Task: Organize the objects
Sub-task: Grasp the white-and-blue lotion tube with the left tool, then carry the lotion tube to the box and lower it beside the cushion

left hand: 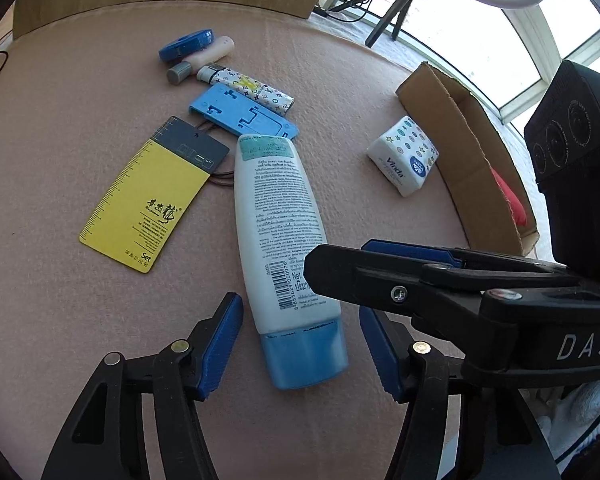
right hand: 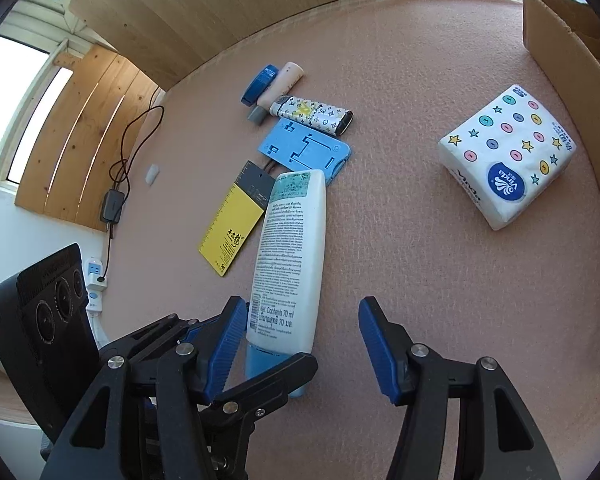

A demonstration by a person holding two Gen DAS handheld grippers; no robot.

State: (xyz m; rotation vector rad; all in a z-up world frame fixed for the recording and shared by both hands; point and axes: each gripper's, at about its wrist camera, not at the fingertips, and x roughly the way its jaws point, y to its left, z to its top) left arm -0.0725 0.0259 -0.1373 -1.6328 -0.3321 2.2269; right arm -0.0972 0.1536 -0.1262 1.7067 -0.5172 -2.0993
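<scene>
Both grippers, left (left hand: pixel 300 348) and right (right hand: pixel 302 346), jaws apart, flank the lotion tube (left hand: pixel 278 232) on bare mat (left hand: pixel 380 92).

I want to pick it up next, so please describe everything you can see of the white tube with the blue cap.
The white tube looks like soft plastic and lies flat on the pink felt table, printed side with barcode up. Its translucent blue cap points toward the cameras, between the open fingers of the left hand-held gripper. Its crimped far end overlaps the blue plastic plate.
</scene>
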